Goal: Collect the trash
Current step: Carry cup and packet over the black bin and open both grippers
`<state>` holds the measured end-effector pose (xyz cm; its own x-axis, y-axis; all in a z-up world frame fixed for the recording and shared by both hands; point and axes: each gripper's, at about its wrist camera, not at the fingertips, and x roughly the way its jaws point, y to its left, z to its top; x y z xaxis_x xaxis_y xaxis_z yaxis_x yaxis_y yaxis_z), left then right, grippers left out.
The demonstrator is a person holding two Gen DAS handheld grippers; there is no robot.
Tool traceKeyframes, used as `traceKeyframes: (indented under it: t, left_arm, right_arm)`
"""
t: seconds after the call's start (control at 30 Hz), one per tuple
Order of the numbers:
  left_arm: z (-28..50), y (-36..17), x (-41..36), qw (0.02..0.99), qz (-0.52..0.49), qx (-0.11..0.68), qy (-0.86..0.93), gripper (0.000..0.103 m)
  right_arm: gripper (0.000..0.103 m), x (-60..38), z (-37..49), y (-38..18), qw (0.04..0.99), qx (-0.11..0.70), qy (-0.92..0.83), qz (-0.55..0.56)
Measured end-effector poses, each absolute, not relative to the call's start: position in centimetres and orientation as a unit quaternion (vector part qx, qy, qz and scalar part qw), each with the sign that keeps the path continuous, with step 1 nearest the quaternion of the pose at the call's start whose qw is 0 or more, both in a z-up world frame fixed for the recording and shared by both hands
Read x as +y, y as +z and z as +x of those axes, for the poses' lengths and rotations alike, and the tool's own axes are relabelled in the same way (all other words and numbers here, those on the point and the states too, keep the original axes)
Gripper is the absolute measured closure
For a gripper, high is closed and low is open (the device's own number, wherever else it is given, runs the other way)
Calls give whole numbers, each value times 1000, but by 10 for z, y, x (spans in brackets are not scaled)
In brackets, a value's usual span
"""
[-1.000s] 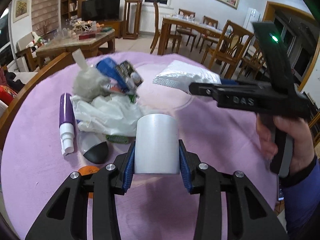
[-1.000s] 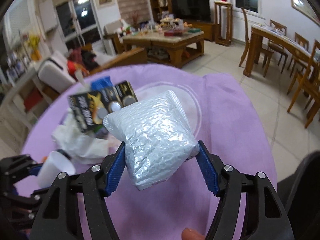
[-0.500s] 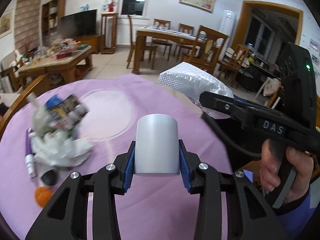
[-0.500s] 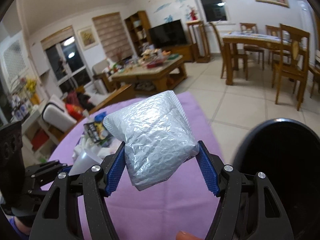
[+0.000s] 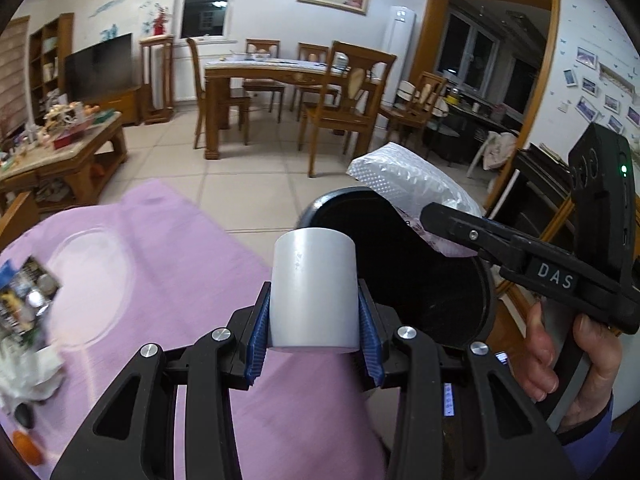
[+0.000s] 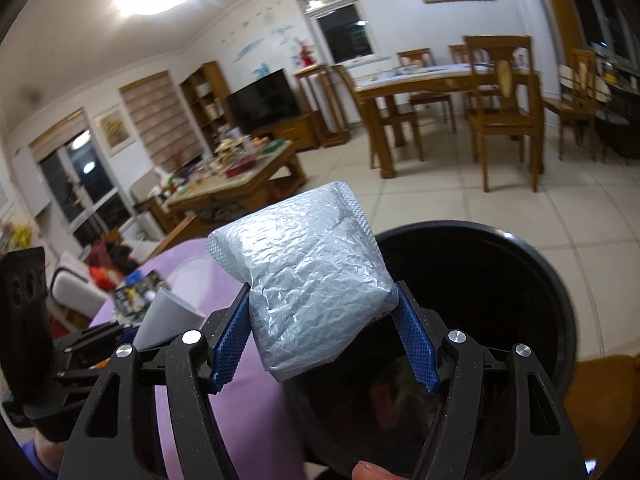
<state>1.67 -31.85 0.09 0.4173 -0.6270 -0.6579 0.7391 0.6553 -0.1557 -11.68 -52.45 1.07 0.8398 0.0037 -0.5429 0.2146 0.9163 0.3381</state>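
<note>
Black bin (image 6: 552, 280) — one; gripped: one cup (image 5: 313, 292); one mailer (image 6: 316, 276).

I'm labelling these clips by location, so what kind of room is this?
Most likely a home's open living and dining room. A wooden dining table with matching chairs stands on the tiled floor, a flat-screen TV sits on a low cabinet, and a cluttered coffee table fills the lounge side.

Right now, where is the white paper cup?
The white paper cup is clamped upside down in the left gripper, low in the middle of the left wrist view, above the purple tablecloth and beside the rim of the black trash bin.
</note>
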Motion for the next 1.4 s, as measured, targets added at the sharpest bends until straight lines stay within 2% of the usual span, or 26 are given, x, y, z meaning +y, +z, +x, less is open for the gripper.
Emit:
traceKeyframes:
  t: [0.37, 0.7, 1.4]
  left_arm:
    - [20, -24, -384, 807, 95, 384, -439, 64]
    - [14, -42, -419, 799, 124, 394, -437, 64]
    - [7, -64, -437, 785, 152, 417, -433, 64]
  right_arm:
    - [35, -591, -137, -21, 923, 292, -105, 227]
    - [35, -608, -129, -46, 913, 305, -123, 240]
    - [35, -608, -112, -73, 903, 326, -136, 245]
